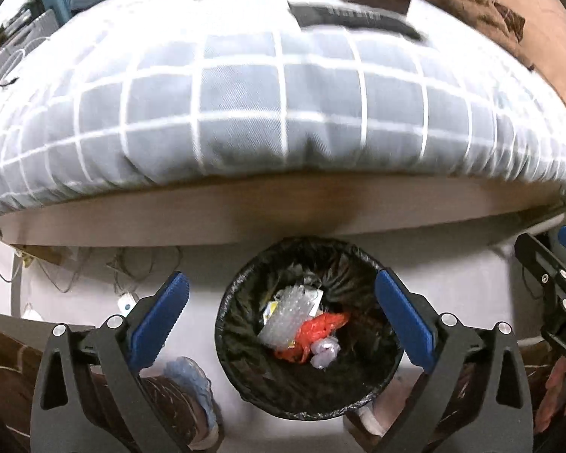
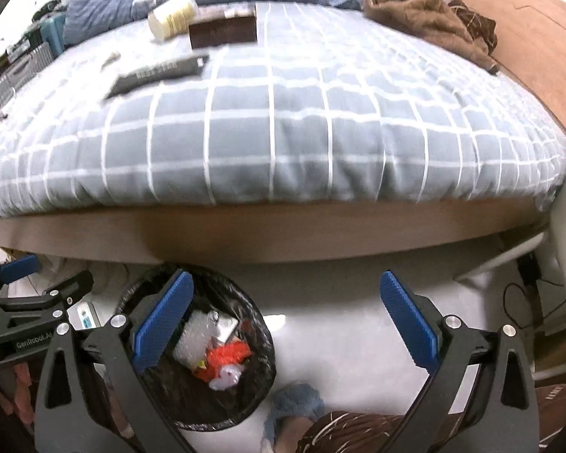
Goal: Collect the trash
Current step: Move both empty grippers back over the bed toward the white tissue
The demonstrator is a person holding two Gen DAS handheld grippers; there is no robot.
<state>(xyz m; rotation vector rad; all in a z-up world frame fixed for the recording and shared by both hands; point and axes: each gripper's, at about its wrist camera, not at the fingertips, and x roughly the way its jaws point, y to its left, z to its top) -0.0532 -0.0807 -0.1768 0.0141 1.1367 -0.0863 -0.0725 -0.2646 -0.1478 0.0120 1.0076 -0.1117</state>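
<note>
Both grippers angle steeply downward, the left gripper (image 1: 281,313) and right gripper (image 2: 283,315) gaping wide (nothing between either's 2 fingers).

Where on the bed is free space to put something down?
Free: the wide grey checked duvet between its front edge and the brown crumpled cloth at the back right. Crowded: the back left, where the black flat remote control, brown rectangular box and cream cylindrical roll lie close together.

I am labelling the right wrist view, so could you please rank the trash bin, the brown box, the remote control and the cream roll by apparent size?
Largest to smallest as they appear:
1. Trash bin, though it is nearest the camera.
2. Remote control.
3. Brown box.
4. Cream roll.
The remote and box look close, so that order is unsure.
</note>
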